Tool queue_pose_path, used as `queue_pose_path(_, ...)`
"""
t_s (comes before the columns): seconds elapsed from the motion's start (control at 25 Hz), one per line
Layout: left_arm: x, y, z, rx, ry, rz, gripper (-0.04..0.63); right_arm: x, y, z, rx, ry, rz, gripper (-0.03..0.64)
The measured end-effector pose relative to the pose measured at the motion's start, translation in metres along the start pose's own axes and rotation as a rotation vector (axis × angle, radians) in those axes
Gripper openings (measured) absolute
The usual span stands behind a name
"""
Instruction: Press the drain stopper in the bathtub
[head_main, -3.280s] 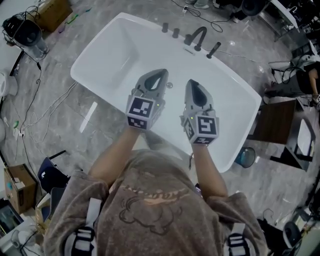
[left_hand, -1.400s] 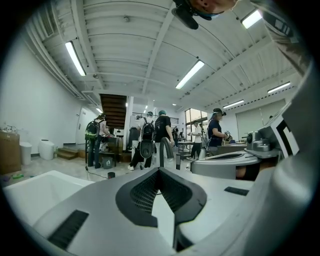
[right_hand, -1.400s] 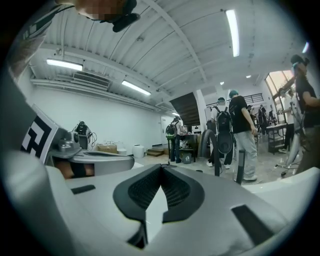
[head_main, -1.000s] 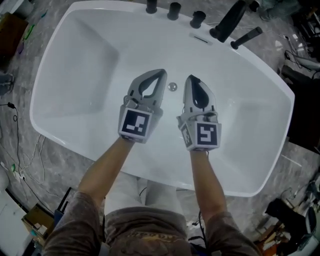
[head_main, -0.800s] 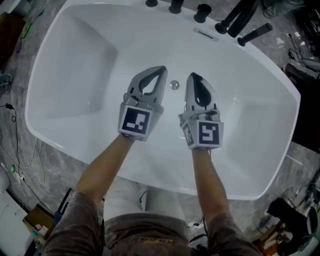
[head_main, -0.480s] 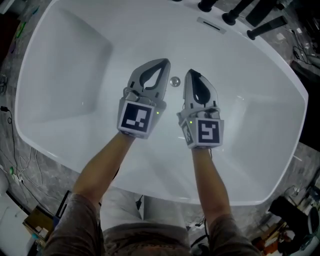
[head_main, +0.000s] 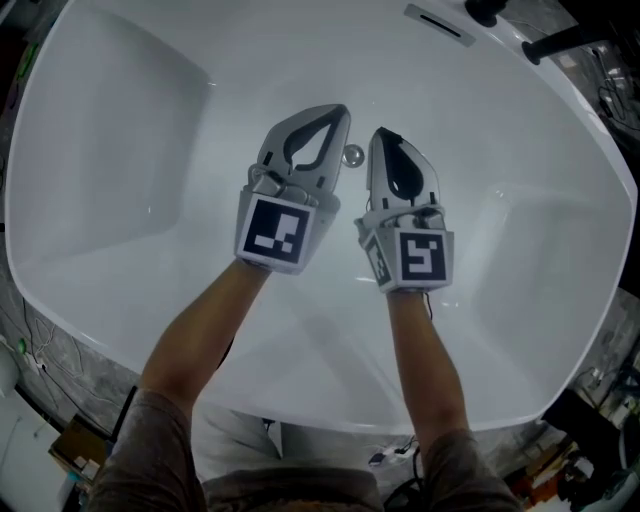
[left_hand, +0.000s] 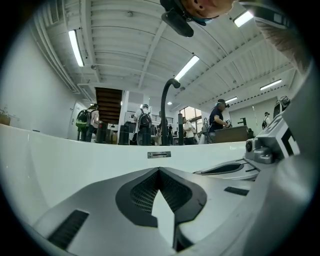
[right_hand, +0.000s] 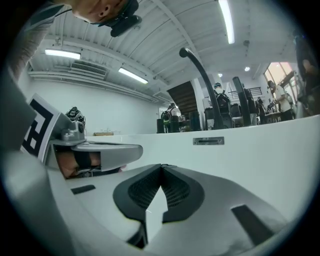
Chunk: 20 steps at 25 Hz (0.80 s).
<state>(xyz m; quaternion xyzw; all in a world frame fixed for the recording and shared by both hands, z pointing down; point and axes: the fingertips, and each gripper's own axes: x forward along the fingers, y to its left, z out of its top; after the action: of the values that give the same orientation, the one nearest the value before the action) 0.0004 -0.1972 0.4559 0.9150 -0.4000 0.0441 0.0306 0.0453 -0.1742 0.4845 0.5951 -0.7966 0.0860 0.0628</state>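
The small round chrome drain stopper (head_main: 353, 155) sits in the floor of the white glossy bathtub (head_main: 120, 130). It is a shiny metal button with a bright glint on its top, and it stands out sharply from the plain white around it. The grey left gripper (head_main: 338, 112) lies just to the left of the stopper, with its tip reaching past it. The grey right gripper (head_main: 384, 135) lies just to the stopper's right, so the stopper shows in the narrow gap between the two. No view settles whether either one touches it. In the left gripper view the left gripper's (left_hand: 159, 171) ribbed dark pads (left_hand: 142, 192) meet at the tip, with nothing between them. The right gripper (right_hand: 161, 166) is the same — closed to a point and empty. Beyond the stopper, on the far tub wall, there is a slim rectangular metal overflow plate (head_main: 440, 24), with a black curved spout (left_hand: 165, 100) above it.
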Motion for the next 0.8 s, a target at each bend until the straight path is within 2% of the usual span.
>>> queue_pose_path(0.12,0.003,-0.002,-0.01,-0.015,0.009,-0.005,0.0,0.007,-0.004,-0.013,-0.001,0.014,0.001,-0.002)
queue_pose_path(0.4,0.008,-0.006,-0.03,-0.059,0.041,-0.012,0.0,0.031,-0.017,-0.068,0.016,0.133,0.018,-0.002)
queue_pose_path(0.64,0.013,0.003,-0.048,-0.079,0.07,0.009,0.0,0.052,-0.029,-0.126,0.065,0.259,0.015,-0.002)
queue_pose_path(0.8,0.016,0.005,-0.062,-0.08,0.091,0.015,0.0,0.067,-0.035,-0.178,0.072,0.38,0.021,-0.002)
